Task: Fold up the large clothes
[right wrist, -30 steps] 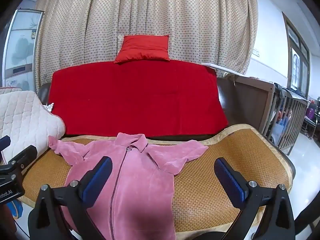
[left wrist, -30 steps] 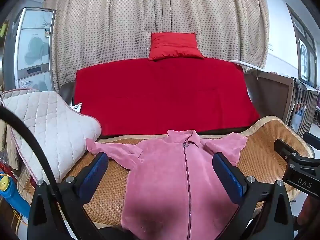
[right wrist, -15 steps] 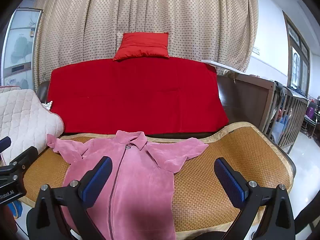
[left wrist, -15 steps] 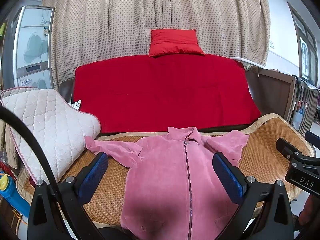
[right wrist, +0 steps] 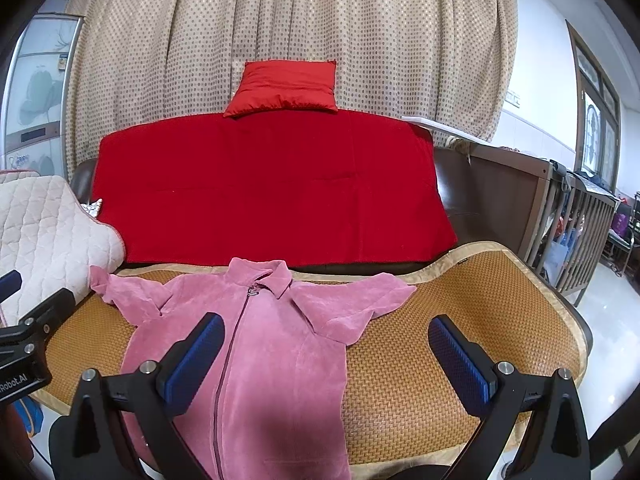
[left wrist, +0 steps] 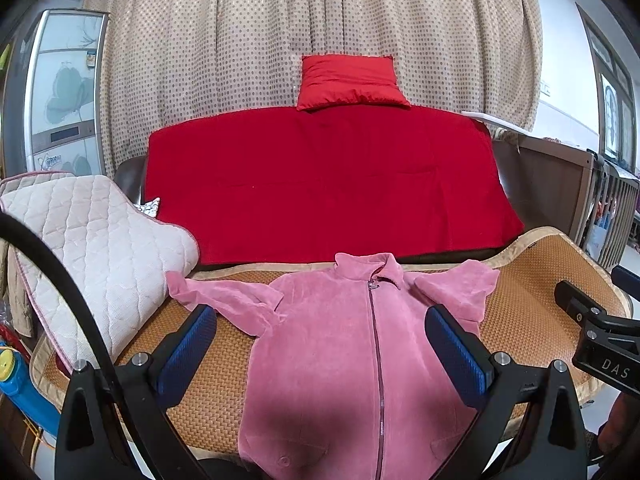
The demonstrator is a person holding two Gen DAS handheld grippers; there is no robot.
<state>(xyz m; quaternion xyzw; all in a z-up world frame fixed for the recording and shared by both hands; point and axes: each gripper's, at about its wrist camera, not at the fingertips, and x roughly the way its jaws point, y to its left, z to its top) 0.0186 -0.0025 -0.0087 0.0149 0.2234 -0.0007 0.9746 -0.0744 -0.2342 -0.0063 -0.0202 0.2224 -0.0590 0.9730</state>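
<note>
The pink jacket lies zipped and face up on the woven mat covering the sofa seat, collar toward the red blanket on the backrest, both sleeves spread out. A quilted cream cushion sits just beside its one sleeve. The left gripper and right gripper hover above it, both spread wide and holding nothing.

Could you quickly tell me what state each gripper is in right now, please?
Left gripper: open, holding nothing, above the pink jacket.
Right gripper: open, holding nothing.
</note>
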